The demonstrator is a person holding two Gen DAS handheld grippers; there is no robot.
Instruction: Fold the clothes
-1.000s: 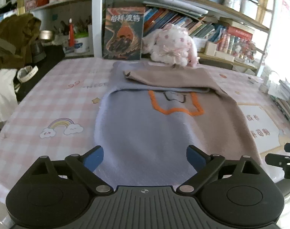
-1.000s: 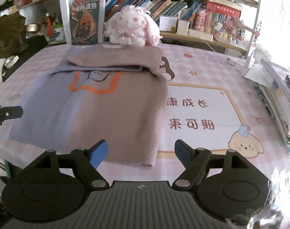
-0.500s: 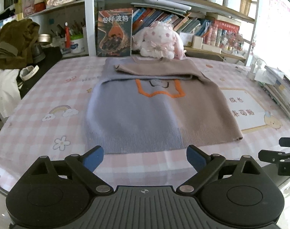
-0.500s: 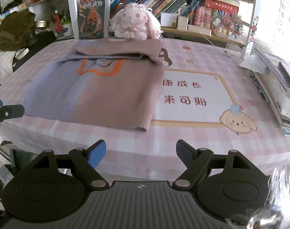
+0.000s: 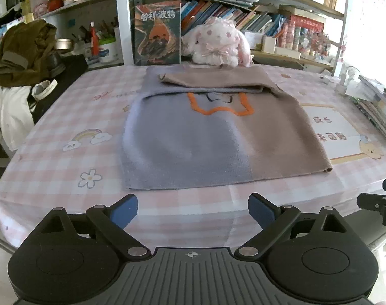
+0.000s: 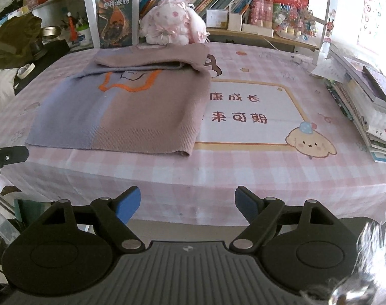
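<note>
A: What fills the room?

B: A bookshelf [image 5: 243, 12] along the back, and before it a table under a pink checked tablecloth [image 6: 243, 172].

A: And the clothes?

B: A knitted sweater [image 5: 205, 137], half lavender, half taupe with an orange outline, lies flat on the cloth, its sleeves folded across the top, hem toward the near edge. A pink plush rabbit [image 5: 215, 44] sits just behind it.

A: The tools?

B: The left gripper [image 5: 193, 207] and right gripper [image 6: 188, 202] hover at the table's near edge, jaws spread wide, nothing between them, clear of the sweater.
</note>
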